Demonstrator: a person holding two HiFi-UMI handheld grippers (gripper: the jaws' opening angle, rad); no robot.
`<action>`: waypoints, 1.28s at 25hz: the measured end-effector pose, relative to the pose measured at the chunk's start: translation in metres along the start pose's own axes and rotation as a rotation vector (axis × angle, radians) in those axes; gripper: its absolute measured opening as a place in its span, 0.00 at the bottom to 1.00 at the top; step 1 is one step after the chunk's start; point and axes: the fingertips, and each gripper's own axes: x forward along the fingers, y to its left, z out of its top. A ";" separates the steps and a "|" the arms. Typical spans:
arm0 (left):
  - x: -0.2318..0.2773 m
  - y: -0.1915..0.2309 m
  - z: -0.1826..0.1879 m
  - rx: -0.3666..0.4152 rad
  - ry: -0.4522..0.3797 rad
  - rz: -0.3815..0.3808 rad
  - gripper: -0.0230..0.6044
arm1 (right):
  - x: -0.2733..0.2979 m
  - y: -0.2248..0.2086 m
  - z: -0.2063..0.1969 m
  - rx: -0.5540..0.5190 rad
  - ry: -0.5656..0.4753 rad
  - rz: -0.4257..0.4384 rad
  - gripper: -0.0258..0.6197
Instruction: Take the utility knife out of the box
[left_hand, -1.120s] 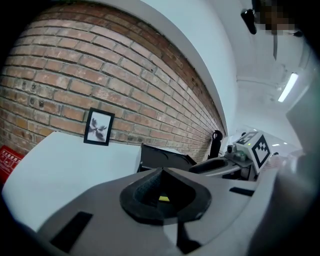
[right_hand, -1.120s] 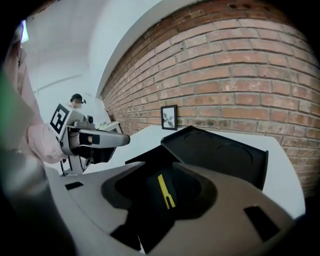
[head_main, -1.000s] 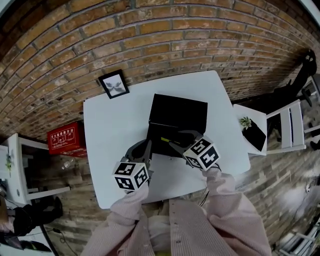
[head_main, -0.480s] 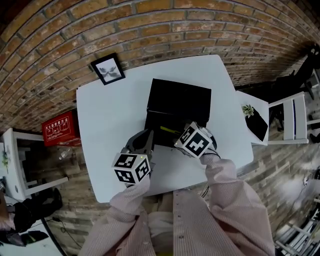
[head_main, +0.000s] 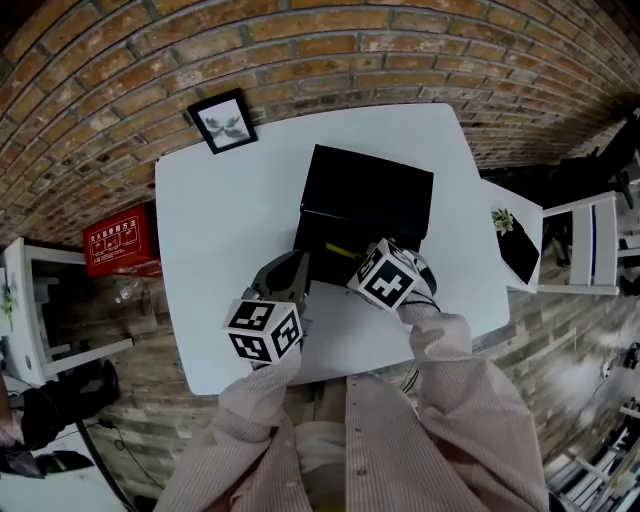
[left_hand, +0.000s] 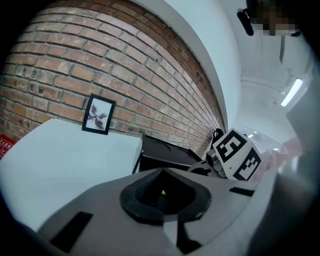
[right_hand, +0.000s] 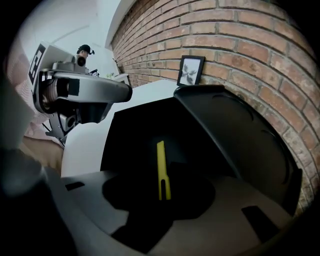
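Open black box (right_hand: 132, 135) sits mid white table (head_main: 225, 215). Its lid (head_main: 372, 196) is tipped back toward the brick wall (head_main: 300, 50), so the inside is reachable from the person's side. Yellow utility knife (right_hand: 160, 162) lies flat inside the box, running lengthwise toward the lid, not lifted.

Right gripper (right_hand: 160, 186) is dipped over the box's near edge. Its jaws are apart, with the knife's near end in the gap between them. They line up along the handle, which looks like the setup for a pinch. No clamp on the knife shows.

Left gripper (left_hand: 161, 172) has its jaws together on nothing and sits at the box's front-left corner (touching it or just beside, can't tell). It is likely there to brace the box or just keep clear.

Framed picture (head_main: 222, 121) leans at the wall, well apart from the work.

Step in hand, by my read: closing on the knife. The lift out is not yet done.
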 end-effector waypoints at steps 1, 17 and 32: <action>0.000 0.000 -0.001 -0.001 0.001 0.001 0.02 | 0.000 -0.001 0.000 -0.002 0.000 -0.004 0.26; -0.002 -0.001 -0.004 0.021 0.010 -0.013 0.02 | 0.001 -0.003 -0.002 -0.019 0.014 -0.050 0.14; -0.019 -0.006 0.011 0.093 -0.072 -0.058 0.02 | -0.032 0.002 0.021 0.054 -0.226 -0.097 0.14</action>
